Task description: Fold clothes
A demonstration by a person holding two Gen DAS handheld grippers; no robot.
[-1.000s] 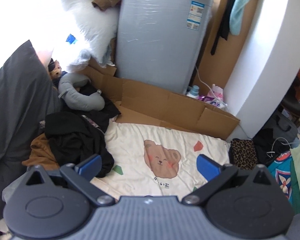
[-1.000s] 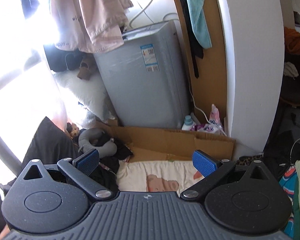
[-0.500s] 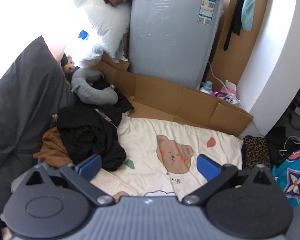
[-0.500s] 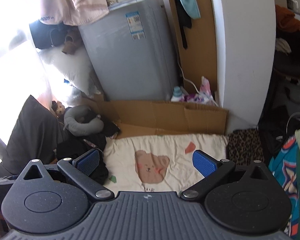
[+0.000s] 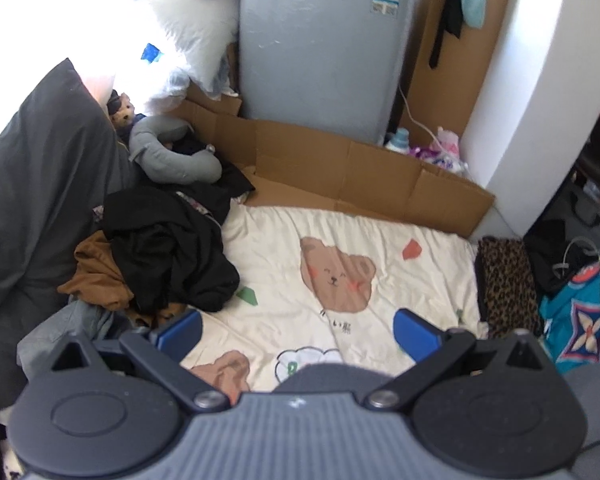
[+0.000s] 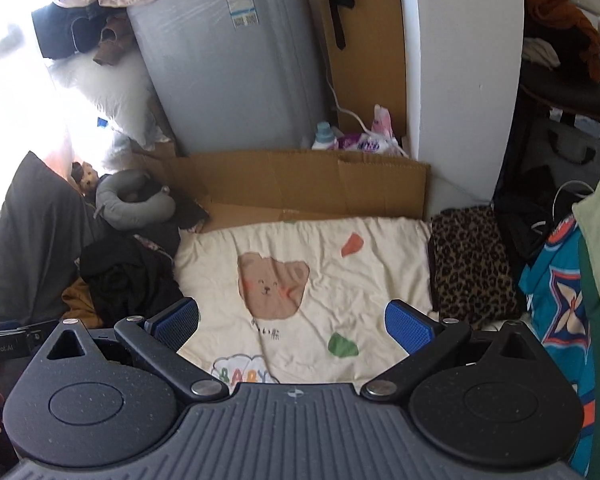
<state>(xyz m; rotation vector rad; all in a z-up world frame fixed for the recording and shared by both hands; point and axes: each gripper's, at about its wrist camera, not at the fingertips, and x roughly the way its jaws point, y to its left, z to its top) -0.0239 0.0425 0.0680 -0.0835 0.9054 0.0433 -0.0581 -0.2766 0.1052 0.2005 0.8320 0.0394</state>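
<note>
Surveying: both claws hung above the cream bear-print blanket [image 5: 340, 248], looking down and toward the far wall.
Blanket: spread fairly flat on the floor, its middle bare of garments.
Grey appliance [image 5: 320, 48]: stood at the far side behind a cardboard sheet [image 5: 340, 172].
Clothes pile [image 5: 168, 256]: black garments lay crumpled over a brown garment [image 5: 96, 272] at the blanket's left edge, none squared or stacked.
Leopard-print cloth [image 6: 472, 264]: lay flattish at the blanket's right edge; whether it was folded I could not tell.
Step in hand: by my reading, between garments, with a piece to be picked from the left heap. The scene fitted either a pile scarcely worked or one partly worked.
Next move: would call for a pinch on one loose edge, so a single garment lifts clear of the tangle.
Left claw [image 5: 296, 330]: fingers wide apart, empty, near the pile.
Right claw [image 6: 292, 320]: fingers wide apart, empty, over the blanket's near middle.
</note>
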